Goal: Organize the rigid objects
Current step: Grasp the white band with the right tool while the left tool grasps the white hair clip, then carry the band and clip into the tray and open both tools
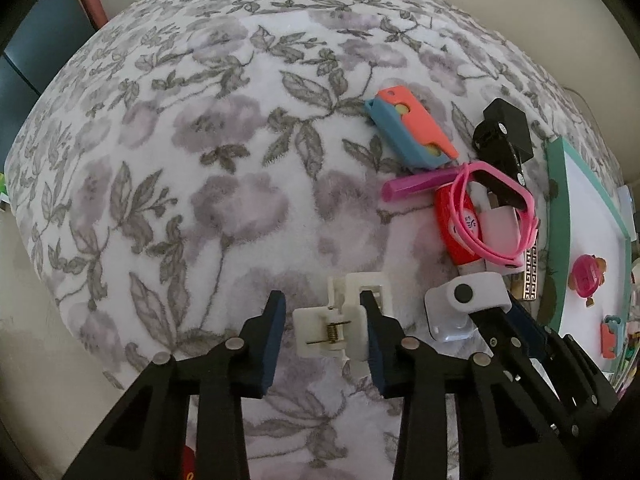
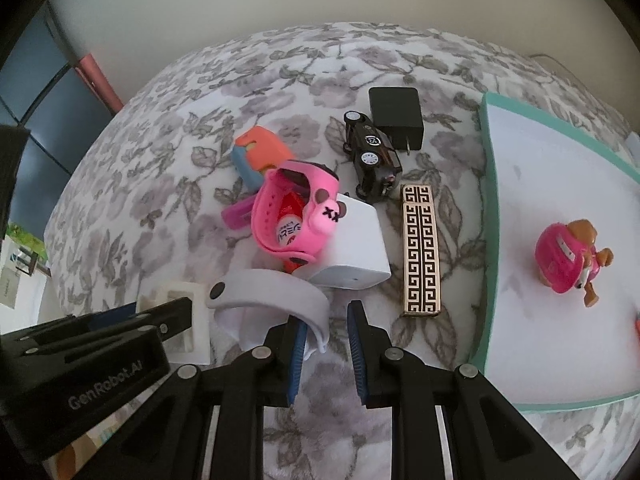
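Floral fleece blanket [image 1: 208, 168], grey and mauve on white, covers the surface. Left wrist view: the left gripper [image 1: 324, 332] stands wide open at 6 o'clock, its blue-padded fingers either side of a white spring clip [image 1: 340, 328]; the right-hand pad touches the clip, the left-hand pad stands apart from it. At 2 o'clock lies a coral-and-blue case [image 1: 408, 128]; at 3 o'clock a pile holds a pink watch strap [image 1: 492, 216], a red object [image 1: 452, 232] and a magenta tube [image 1: 416, 186]. A green-edged white tray [image 1: 592, 220] sits at the right edge. The right gripper [image 1: 516, 320] enters at 4 o'clock beside a white wristband [image 1: 468, 292].

Right wrist view: the right gripper [image 2: 328, 344] is partly open at 6 o'clock, one end of the white wristband [image 2: 272, 292] between its pads, touching the left-hand one; whether it grips cannot be told. A gold-patterned lighter [image 2: 420, 248] lies at 1 o'clock, a black toy car [image 2: 372, 156] and black charger [image 2: 396, 116] at 12 o'clock. A pink toy figure [image 2: 568, 264] stands on the tray [image 2: 532, 168] at 3 o'clock.
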`<state>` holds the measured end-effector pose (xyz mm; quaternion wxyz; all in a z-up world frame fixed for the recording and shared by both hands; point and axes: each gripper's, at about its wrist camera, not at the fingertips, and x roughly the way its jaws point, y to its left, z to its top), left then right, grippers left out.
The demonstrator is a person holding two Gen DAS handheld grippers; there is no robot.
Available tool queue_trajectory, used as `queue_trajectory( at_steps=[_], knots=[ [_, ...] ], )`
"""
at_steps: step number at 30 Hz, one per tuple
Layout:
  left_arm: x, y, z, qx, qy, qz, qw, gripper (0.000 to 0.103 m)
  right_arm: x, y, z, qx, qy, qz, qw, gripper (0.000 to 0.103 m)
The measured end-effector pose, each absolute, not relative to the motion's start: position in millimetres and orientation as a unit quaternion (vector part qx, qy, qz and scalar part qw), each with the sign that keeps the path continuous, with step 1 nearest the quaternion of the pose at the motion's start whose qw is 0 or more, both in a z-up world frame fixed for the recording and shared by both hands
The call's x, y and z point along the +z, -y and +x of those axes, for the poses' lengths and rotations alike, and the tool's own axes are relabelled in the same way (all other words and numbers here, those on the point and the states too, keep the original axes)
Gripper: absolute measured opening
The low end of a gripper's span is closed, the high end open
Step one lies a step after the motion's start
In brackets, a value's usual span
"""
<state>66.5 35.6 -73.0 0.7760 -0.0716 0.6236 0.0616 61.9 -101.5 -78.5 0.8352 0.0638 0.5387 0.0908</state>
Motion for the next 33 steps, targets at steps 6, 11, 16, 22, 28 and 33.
queue_trajectory(
  at_steps=[6, 11, 16, 22, 28, 33],
  knots=[
    [-76.2, -36.2, 66.3, 0.062, -0.623, -0.065, 0.777, 0.033, -79.4, 101.5, 61.0, 0.085, -0.537, 0.061, 0.837, 0.022],
    [-73.7, -31.3, 65.4, 0.063, -0.618, -0.06, 0.781, 0.033, -78.8, 102.0, 60.2, 0.086, -0.539, 0.065, 0.836, 0.016],
    [-65.3, -27.3, 64.4, 0.064, -0.608, -0.053, 0.79, 0.033, -75.7, 102.0, 58.2, 0.089, -0.538, 0.058, 0.837, 0.013],
    [-58.0, -24.7, 63.9, 0.062, -0.602, -0.047, 0.795, 0.032, -68.0, 110.0, 54.8, 0.09, -0.529, 0.073, 0.84, 0.013],
    [-42.7, -23.7, 59.3, 0.064, -0.588, -0.045, 0.805, 0.032, -52.8, 119.6, 50.4, 0.092, -0.511, 0.091, 0.85, 0.013],
    [-17.9, -12.2, 63.2, 0.055, -0.57, -0.041, 0.819, 0.032, -32.9, 134.7, 45.9, 0.083, -0.482, 0.109, 0.866, 0.013]
  ],
)
